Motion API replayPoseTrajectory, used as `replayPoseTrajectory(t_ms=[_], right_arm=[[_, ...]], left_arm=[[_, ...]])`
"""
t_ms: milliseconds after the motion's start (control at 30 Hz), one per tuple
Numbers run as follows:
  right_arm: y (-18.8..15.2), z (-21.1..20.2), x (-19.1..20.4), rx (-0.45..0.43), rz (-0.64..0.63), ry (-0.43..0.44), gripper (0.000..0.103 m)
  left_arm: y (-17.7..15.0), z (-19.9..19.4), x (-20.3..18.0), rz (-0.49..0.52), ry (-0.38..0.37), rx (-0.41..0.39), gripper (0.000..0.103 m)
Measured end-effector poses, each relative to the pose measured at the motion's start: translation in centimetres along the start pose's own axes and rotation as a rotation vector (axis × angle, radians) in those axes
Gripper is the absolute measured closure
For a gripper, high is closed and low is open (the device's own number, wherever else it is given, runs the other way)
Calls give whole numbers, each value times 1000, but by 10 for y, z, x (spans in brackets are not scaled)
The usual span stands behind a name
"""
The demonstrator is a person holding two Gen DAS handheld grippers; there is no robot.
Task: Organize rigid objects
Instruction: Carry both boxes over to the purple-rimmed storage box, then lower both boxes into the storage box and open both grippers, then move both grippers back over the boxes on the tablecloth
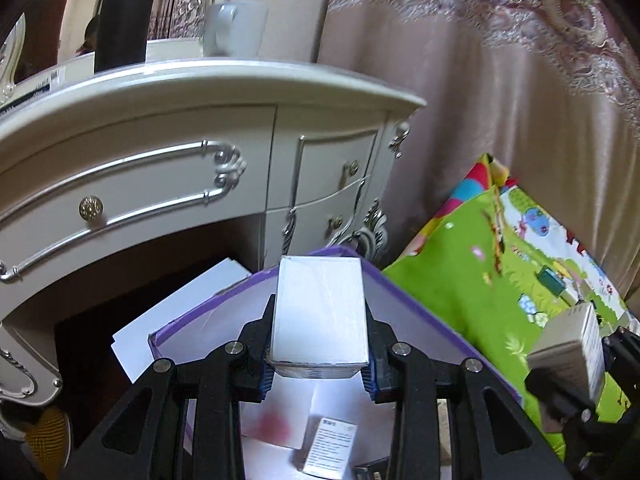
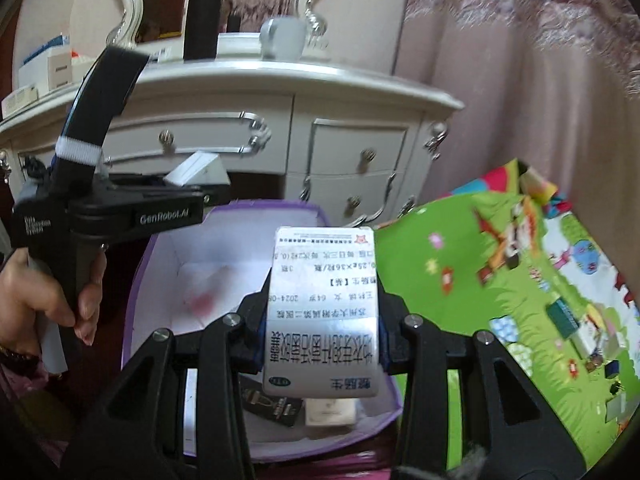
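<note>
Both tongs hang over the purple storage box [image 2: 160, 240], the left tongs [image 1: 320, 364] gripping a plain white box [image 1: 320, 312] and the right tongs [image 2: 320, 344] a printed medicine box [image 2: 324, 312], each apparently ready to be released inside.

Behind your work you had a white dressing table [image 1: 168, 92] bearing a pale mug [image 1: 236, 28], a pink curtain [image 1: 500, 80], and a bright cartoon play mat [image 2: 500, 280].

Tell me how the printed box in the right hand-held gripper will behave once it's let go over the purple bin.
The printed box looks like thin card, so probably light and stiff. Flat sides suggest it will land flat, not roll, in the purple bin. Its glossy face may slip in the right hand-held gripper.
</note>
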State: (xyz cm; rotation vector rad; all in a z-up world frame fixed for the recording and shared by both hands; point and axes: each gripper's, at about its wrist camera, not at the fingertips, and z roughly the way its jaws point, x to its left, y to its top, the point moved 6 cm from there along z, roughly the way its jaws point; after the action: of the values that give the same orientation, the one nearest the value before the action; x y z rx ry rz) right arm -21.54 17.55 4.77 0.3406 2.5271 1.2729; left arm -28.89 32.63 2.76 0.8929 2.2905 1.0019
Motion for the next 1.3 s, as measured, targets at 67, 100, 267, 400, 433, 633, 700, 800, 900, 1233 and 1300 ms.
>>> replayPoseTrajectory(t_ms=[67, 100, 267, 400, 433, 633, 700, 800, 900, 1233, 1300], right_arm=[[-3, 8, 4, 18, 3, 21, 59], [-2, 11, 4, 23, 6, 27, 59], [-16, 22, 15, 76, 18, 101, 36], [-22, 1, -4, 44, 97, 104, 29], [-23, -6, -13, 35, 114, 88, 28], [-53, -44, -87, 25, 234, -70, 18], [-76, -58, -120, 44, 306, -136, 16], [-118, -81, -166, 80, 408, -251, 16], [-166, -109, -207, 112, 525, -335, 16], [-291, -197, -328, 249, 764, -592, 15], [-303, -197, -349, 274, 788, -588, 15]], left_arm=[[-3, 9, 1, 14, 8, 30, 68], [-4, 13, 3, 22, 19, 38, 67], [-14, 35, 13, 21, 161, 148, 11], [-16, 33, 7, 39, 163, 142, 11], [-16, 32, 3, 52, 163, 139, 11], [-10, 25, -44, 114, 82, 111, 11], [-11, 24, -68, 153, 49, 118, 11], [-21, 28, -117, 214, -33, 163, 11], [-46, 37, -182, 270, -194, 289, 11], [-125, 63, -402, 699, -430, 354, 11], [-131, 69, -427, 709, -457, 339, 11]])
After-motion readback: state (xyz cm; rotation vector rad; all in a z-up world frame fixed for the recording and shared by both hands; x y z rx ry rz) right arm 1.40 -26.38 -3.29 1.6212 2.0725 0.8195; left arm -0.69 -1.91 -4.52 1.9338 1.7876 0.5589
